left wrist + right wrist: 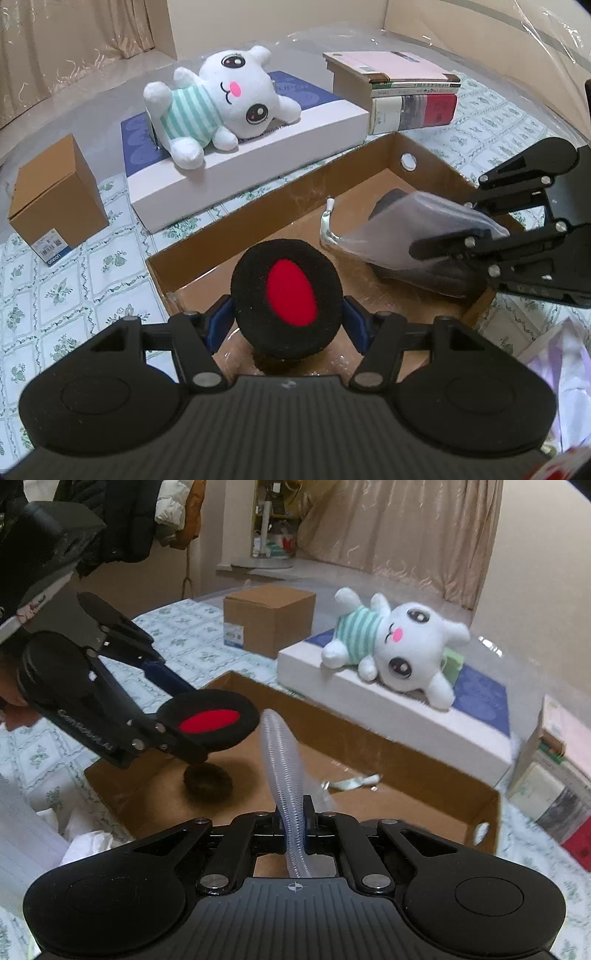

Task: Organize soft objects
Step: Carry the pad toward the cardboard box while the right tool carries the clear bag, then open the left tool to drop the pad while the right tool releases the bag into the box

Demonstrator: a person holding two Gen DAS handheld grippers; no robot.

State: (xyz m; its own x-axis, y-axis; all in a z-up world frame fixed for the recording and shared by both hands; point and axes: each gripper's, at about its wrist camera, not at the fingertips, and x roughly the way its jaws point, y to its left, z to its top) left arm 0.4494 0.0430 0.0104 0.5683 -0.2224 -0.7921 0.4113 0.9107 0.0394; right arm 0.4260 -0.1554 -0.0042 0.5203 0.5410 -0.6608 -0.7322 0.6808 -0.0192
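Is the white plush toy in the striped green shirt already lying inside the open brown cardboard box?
No. The white plush toy lies on the flat white box behind the open brown cardboard box.

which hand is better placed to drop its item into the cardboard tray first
Left, probably. The left hand-held gripper holds the black and red foam pad over bare floor of the cardboard tray. The right hand-held gripper pinches a clear bag.
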